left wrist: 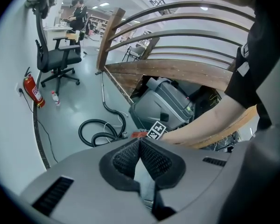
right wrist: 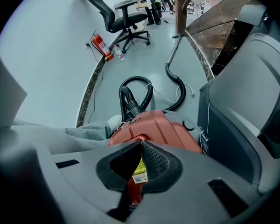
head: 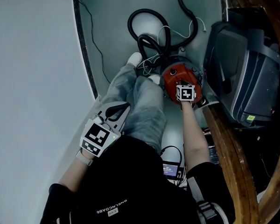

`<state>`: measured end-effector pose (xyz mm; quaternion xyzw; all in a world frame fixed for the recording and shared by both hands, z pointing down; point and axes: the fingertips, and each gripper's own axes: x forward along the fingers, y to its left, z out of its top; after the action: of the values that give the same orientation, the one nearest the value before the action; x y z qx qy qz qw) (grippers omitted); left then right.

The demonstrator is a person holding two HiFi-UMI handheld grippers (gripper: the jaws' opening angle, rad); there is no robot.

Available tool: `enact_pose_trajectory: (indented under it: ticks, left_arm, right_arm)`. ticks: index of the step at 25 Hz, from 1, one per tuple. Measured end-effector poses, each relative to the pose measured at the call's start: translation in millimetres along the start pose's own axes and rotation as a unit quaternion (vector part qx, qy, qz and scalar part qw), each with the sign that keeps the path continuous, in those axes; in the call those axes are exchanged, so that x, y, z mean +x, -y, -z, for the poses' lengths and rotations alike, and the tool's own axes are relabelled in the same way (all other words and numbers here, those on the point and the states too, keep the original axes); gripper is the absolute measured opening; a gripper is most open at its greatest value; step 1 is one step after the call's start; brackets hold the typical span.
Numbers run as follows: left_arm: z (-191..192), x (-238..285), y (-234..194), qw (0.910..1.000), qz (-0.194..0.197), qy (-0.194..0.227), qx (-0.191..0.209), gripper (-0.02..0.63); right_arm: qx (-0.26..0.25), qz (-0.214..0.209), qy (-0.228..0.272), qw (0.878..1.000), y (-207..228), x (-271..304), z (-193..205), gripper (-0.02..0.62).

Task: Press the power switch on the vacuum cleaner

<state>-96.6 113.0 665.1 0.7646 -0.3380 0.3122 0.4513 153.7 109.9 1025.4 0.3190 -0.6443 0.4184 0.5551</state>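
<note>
The red vacuum cleaner (head: pixel 173 74) sits on the grey floor just past my feet, with its black hose (head: pixel 147 27) coiled beyond it. My right gripper (head: pixel 185 88) is down on the vacuum's top, jaws shut with nothing between them. In the right gripper view the red body (right wrist: pixel 161 127) fills the space right behind the closed right gripper (right wrist: pixel 141 146), and a yellow label shows in the gap. I cannot pick out the switch itself. My left gripper (head: pixel 122 110) rests by my left thigh, shut and empty. From the left gripper (left wrist: pixel 140 143) view, a red sliver of the vacuum (left wrist: pixel 139 134) shows.
A big grey machine (head: pixel 242 73) stands close to the vacuum's right, under a curved wooden rail (head: pixel 233 157). A pale wall (head: pixel 32 78) runs along the left. White and black cables (head: pixel 179 34) lie around the hose. An office chair (right wrist: pixel 126 17) and a fire extinguisher (right wrist: pixel 100 45) stand farther off.
</note>
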Motion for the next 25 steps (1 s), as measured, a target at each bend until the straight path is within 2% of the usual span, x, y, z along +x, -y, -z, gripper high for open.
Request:
enact_pose_trajectory:
  ticks: [16, 25]
  left_arm:
    - [10, -4, 6, 1.0, -0.002, 0.0, 0.006, 0.015]
    - [-21, -31, 17, 0.9992, -0.002, 0.034, 0.021, 0.015]
  right_arm:
    - [0.013, 0.005, 0.001, 1.0, 7, 3, -4, 0.028]
    - [0.027, 0.0, 0.06, 0.998, -15, -62, -50, 0.028]
